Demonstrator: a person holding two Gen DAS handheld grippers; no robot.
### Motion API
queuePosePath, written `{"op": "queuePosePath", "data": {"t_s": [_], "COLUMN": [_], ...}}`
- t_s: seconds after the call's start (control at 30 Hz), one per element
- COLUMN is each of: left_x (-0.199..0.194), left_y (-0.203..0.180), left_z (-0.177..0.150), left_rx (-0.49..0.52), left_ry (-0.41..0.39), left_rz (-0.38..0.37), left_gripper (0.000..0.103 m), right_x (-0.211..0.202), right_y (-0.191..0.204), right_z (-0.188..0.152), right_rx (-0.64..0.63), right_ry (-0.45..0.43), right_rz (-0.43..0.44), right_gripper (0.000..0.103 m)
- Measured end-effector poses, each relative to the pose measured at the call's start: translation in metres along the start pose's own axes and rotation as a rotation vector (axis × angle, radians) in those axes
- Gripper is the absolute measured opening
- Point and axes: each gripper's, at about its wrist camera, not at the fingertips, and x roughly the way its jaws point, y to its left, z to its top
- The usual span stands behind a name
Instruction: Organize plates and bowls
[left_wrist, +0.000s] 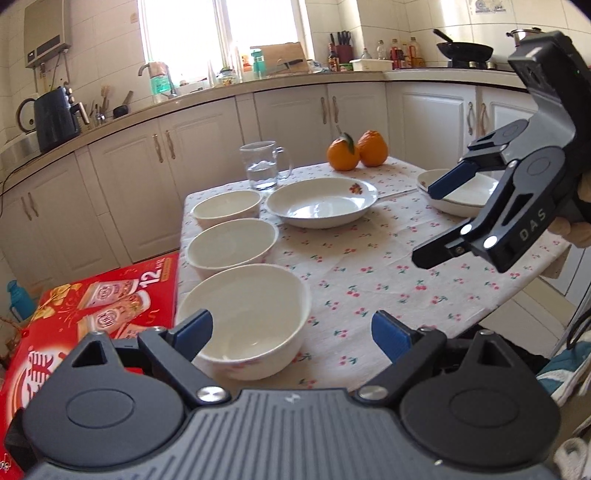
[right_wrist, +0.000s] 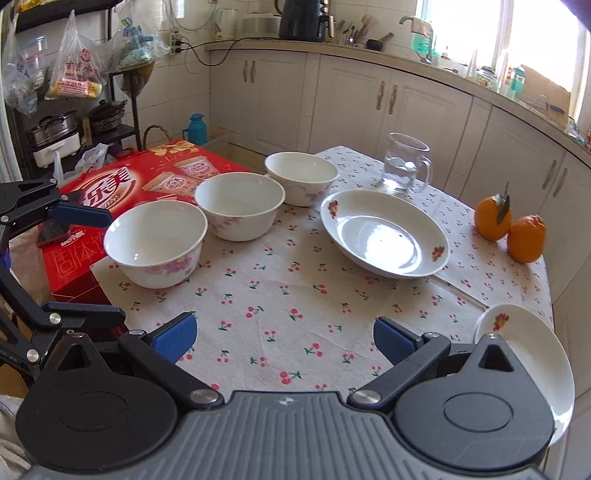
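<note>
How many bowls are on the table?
3, in a row along the table's edge by the red box: near bowl, middle bowl, far bowl. None looks hidden.

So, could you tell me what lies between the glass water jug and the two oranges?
Only bare cherry-print tablecloth separates the glass water jug from the two oranges; the right wrist view shows it.

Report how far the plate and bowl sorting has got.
Nothing looks done: the three bowls stand apart in a row, unstacked, and the big plate lies apart from the small plate. Nothing is in hand; the left gripper and right gripper are open and empty. All stacking remains.
</note>
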Motion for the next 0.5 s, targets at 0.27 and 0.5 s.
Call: {"op": "queuePosePath", "data": {"t_s": [0.27,0.5], "left_x": [0.018,0.032], "left_y": [0.029,0.036], "left_z": [-0.019,-0.023], "left_rx": [-0.038,-0.049], "left_ry": [0.073,0.082], "left_rz": [0.032,-0.012], "left_gripper": [0.093,0.093], "right_x": [0.028,0.054], "right_y": [0.022,0.036], "right_z": [0.029,0.043], "right_rx": [-0.053,-0.069], "right_ry": [-0.004,0.022], "right_rz": [0.122,0.190], "right_gripper": [0.103,0.102]}}
